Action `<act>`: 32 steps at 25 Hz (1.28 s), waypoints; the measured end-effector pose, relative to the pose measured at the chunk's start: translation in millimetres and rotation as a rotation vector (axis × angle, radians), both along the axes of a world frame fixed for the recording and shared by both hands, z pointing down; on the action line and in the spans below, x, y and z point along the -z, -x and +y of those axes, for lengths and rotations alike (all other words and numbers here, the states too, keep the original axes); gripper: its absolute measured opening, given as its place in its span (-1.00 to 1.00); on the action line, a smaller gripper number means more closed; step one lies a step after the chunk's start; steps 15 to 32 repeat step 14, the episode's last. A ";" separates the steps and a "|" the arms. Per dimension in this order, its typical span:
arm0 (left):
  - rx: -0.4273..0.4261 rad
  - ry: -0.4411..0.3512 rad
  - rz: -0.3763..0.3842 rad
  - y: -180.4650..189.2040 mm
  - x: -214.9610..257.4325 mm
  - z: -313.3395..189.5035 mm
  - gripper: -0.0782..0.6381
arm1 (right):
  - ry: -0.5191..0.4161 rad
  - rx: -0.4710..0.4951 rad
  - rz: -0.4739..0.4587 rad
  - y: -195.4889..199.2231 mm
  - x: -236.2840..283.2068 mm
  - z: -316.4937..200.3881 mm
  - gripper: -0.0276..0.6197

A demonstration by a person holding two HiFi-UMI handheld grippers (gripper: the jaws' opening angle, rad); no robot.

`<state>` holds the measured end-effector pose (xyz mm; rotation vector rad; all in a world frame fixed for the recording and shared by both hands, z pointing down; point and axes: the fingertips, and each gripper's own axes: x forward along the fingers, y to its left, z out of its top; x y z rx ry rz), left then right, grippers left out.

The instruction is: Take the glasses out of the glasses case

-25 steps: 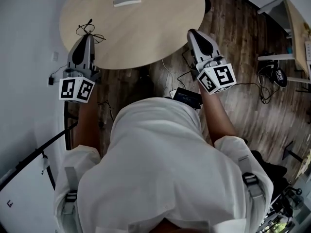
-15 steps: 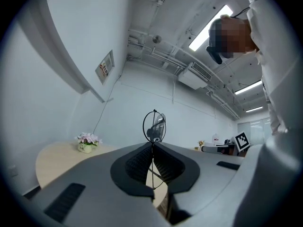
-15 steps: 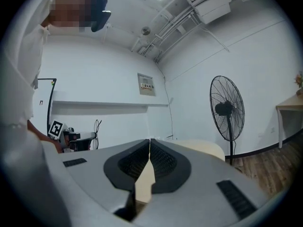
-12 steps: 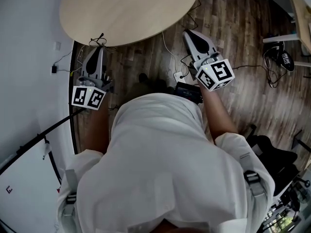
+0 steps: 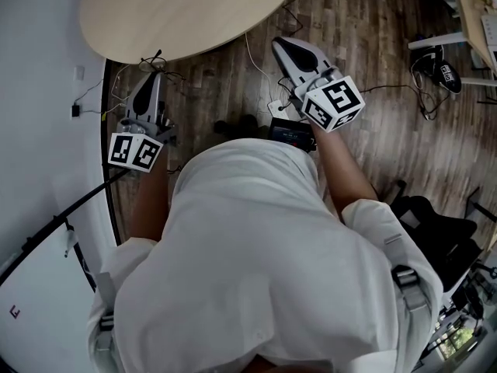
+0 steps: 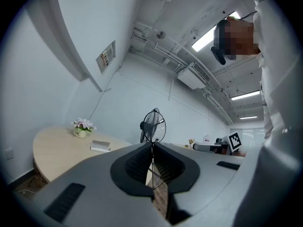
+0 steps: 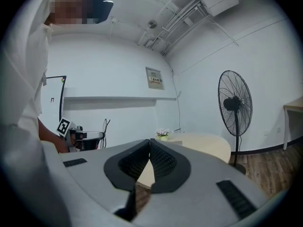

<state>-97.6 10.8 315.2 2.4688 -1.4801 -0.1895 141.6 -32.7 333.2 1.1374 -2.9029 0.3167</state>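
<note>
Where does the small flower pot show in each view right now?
Head view: not in it; the round table is cut off at the top.
Left gripper view: flower pot at mid-left, on the table.
Right gripper view: flower pot at centre, on the table.
Shared landmark: the round table.

Our grey left gripper (image 6: 152, 144) has its jaws together, empty; beyond, we see a round pale wooden table (image 6: 57, 151) bearing a small flower pot (image 6: 82, 128) and a flat grey case (image 6: 100, 146).
</note>
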 end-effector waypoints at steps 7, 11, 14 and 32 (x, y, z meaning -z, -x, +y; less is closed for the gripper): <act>-0.043 -0.008 0.020 0.9 1.2 -0.7 -0.71 | -0.010 -0.003 0.006 9.8 5.1 7.5 -0.84; -0.055 -0.014 0.023 -6.0 4.7 2.4 -0.71 | -0.023 0.000 0.016 5.1 7.8 12.5 -0.84; -0.059 -0.010 0.027 -11.7 4.7 2.4 -0.71 | -0.024 -0.002 0.018 -1.7 8.3 12.7 -0.84; -0.059 -0.010 0.027 -11.7 4.7 2.4 -0.71 | -0.024 -0.002 0.018 -1.7 8.3 12.7 -0.84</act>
